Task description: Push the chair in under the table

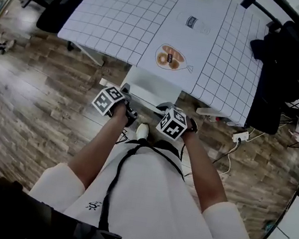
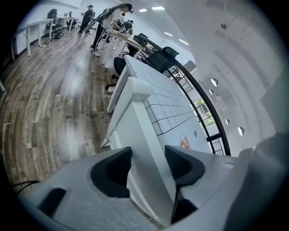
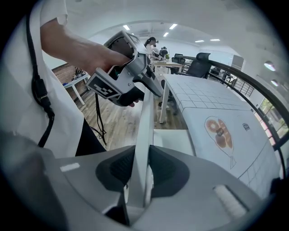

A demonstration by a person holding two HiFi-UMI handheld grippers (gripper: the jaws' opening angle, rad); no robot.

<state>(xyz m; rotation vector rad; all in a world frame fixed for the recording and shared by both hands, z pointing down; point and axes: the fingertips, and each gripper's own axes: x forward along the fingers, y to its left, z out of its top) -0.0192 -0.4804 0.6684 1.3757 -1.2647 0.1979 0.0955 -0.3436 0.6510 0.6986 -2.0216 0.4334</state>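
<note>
White shirt (image 1: 153, 201) and a black strap (image 1: 114, 183) fill the bottom of the head view. Both forearms (image 1: 97, 147) reach from it toward the tabletop (image 1: 126, 17), whose gridded cover bears a fish-shaped drawing (image 1: 171, 58). At the tabletop's near edge stands the white chair (image 1: 146, 85). Most of its seat is tucked beneath the tabletop, and its legs are hard to make out. From above, the marker cubes (image 1: 108, 100) hide both sets of jaws. The left gripper (image 2: 146, 164) is set wide, and the backrest (image 2: 140, 122) fills the gap so that both pads lie against it. The right gripper (image 3: 141, 164) is narrow, clamped on the backrest's thin top edge. A black jacket (image 1: 281, 69) hangs at the tabletop's right end, partly cut off. Figures (image 2: 106, 20) beyond the tabletop's far end are too small to read.
</note>
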